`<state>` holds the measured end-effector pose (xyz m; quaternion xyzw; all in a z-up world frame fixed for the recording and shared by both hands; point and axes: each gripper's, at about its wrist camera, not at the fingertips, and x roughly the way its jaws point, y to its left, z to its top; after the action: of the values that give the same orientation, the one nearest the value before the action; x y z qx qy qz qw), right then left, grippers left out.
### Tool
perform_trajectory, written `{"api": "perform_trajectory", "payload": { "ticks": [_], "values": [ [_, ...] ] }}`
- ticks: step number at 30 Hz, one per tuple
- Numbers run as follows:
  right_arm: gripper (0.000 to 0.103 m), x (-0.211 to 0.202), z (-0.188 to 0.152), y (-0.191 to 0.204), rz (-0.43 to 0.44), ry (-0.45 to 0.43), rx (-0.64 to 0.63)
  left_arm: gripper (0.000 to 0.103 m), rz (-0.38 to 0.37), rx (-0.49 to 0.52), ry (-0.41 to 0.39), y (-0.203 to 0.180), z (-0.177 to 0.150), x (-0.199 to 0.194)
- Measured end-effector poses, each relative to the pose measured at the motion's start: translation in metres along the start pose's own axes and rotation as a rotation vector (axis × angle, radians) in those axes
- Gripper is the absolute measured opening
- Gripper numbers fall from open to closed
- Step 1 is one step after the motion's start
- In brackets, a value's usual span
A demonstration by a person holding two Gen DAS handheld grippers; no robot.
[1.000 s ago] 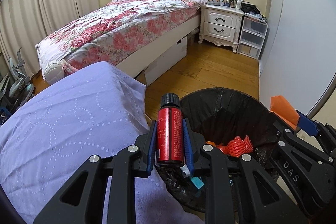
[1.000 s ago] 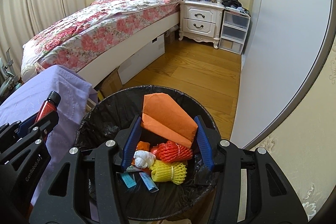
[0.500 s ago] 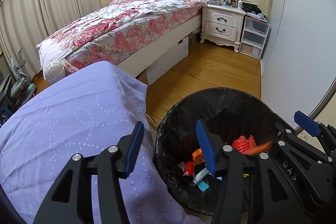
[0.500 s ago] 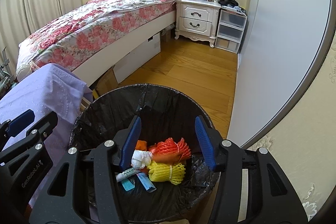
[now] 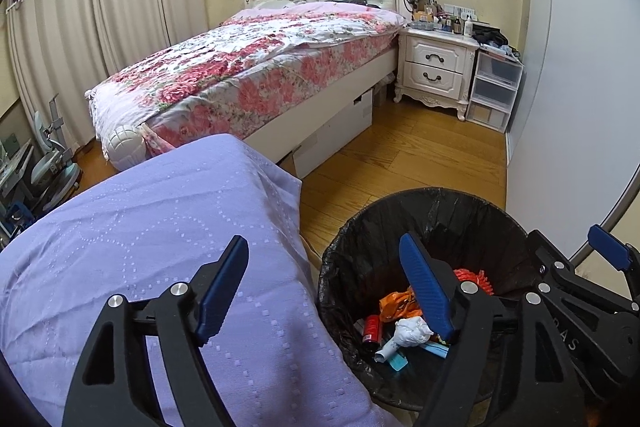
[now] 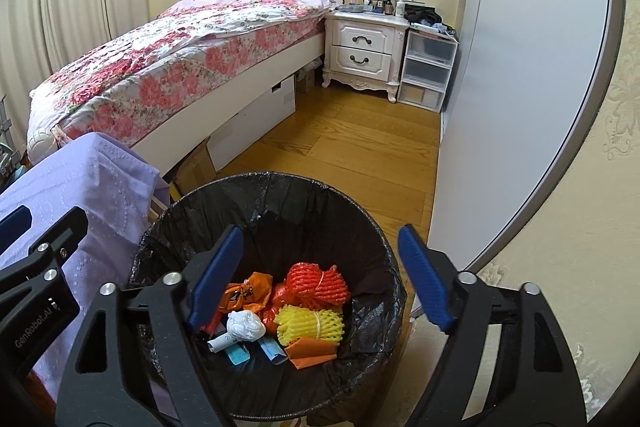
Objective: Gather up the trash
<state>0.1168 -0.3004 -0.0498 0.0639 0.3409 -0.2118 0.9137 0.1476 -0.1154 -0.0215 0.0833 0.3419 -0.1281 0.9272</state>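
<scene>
One black-lined bin (image 6: 272, 195) holds two net bundles, red (image 6: 318, 281) and yellow (image 6: 312, 325). Left gripper (image 5: 324, 285) and right gripper (image 6: 318, 273) are opening, both empty.

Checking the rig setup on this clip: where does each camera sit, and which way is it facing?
Left wrist: sits on the left gripper, angled down over the purple cloth and trash bin; its opening, empty jaws show, and the right gripper.
Right wrist: sits on the right gripper, angled down into the bin; its opening, empty jaws show, and the left gripper's side.
Shared: bin, cloth, bed, nightstand.
</scene>
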Motion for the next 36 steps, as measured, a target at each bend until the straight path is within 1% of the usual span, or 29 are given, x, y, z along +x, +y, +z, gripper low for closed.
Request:
{"api": "perform_trajectory", "payload": {
  "ticks": [3,8,12,19,29,36],
  "values": [
    [0.082,-0.005,0.002,0.001,-0.006,-0.010,-0.008,0.078,0.020,0.002,-0.021,0.002,0.001,-0.006],
    [0.085,-0.017,0.003,0.003,-0.009,-0.031,-0.012,0.080,0.027,-0.016,-0.042,0.011,0.003,-0.016],
    [0.089,-0.027,0.002,0.007,-0.003,-0.047,-0.022,0.083,0.035,-0.032,-0.064,0.018,0.002,-0.027],
    [0.090,-0.044,-0.001,0.015,0.018,-0.065,-0.037,0.084,0.070,-0.042,-0.090,0.032,-0.006,-0.047],
    [0.090,-0.080,-0.013,0.026,0.082,-0.096,-0.041,0.084,0.097,-0.079,-0.109,0.060,-0.027,-0.083],
    [0.090,-0.107,-0.028,0.039,0.110,-0.115,-0.081,0.085,0.107,-0.128,-0.105,0.083,-0.045,-0.106]
  ]
}}
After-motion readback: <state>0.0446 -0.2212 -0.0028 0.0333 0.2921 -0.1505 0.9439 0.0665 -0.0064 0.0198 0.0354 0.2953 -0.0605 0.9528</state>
